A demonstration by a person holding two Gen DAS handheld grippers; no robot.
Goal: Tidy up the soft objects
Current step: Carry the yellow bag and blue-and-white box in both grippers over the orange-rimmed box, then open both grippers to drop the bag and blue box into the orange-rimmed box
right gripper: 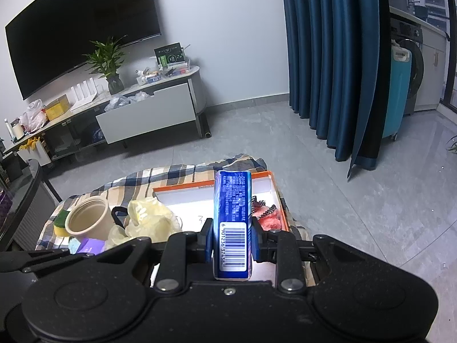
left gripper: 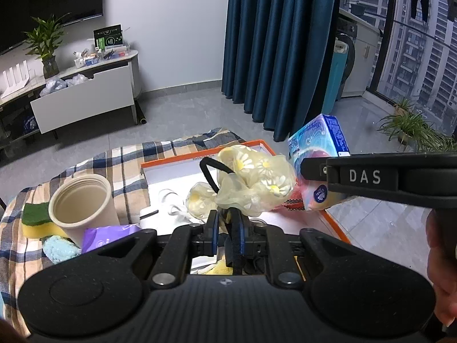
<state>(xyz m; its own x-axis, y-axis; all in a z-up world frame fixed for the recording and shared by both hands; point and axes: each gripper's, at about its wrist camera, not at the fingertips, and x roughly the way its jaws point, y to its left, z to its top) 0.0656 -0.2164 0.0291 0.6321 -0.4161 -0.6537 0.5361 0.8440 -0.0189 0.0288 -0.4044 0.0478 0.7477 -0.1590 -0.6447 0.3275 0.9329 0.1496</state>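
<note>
My left gripper (left gripper: 225, 220) is shut on a sheer yellow scrunchie (left gripper: 254, 183) with daisy print and a black elastic loop, held up above the orange-rimmed white box (left gripper: 177, 160). My right gripper (right gripper: 232, 230) is shut on a blue tissue pack (right gripper: 232, 200), which stands upright between the jaws over the same box (right gripper: 200, 185). In the left wrist view the tissue pack (left gripper: 320, 137) hangs at the right, with one of the right gripper's fingers (left gripper: 371, 178) across it. In the right wrist view the scrunchie (right gripper: 148, 220) shows at the left. A red cloth (right gripper: 271, 220) with checkered trim lies in the box.
The box rests on a plaid cloth (left gripper: 120, 157) on a low table. Left of it stand a paper cup (left gripper: 82, 200), a yellow-green sponge (left gripper: 35, 220), a light blue cloth (left gripper: 58, 247) and a purple pack (left gripper: 105, 235). Grey floor, a TV cabinet (right gripper: 148, 114) and a blue curtain (right gripper: 328, 57) lie beyond.
</note>
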